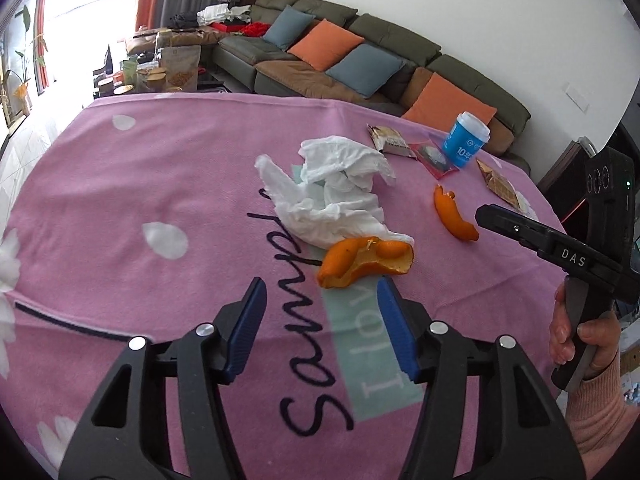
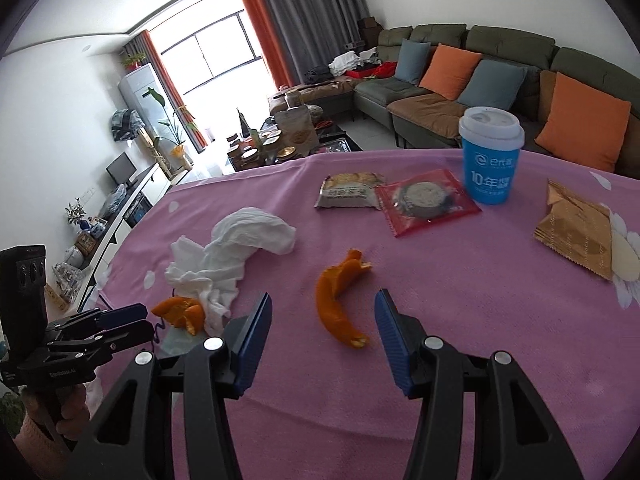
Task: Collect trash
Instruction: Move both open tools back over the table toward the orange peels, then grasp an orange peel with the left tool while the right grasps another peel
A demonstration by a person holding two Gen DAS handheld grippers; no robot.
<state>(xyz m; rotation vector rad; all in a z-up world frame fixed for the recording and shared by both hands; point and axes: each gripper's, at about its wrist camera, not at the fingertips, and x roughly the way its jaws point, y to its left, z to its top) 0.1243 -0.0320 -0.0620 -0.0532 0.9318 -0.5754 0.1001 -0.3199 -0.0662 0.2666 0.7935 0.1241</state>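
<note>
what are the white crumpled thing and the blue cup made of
White crumpled thing: looks like thin, matte tissue paper, with soft creases and wrinkles. Blue cup: probably printed paper with a smooth white plastic lid; the finish is hard to confirm.

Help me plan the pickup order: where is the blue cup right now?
The blue cup stands upright at the far side of the pink cloth, right of centre in the right wrist view, just beside the red wrapper.
</note>
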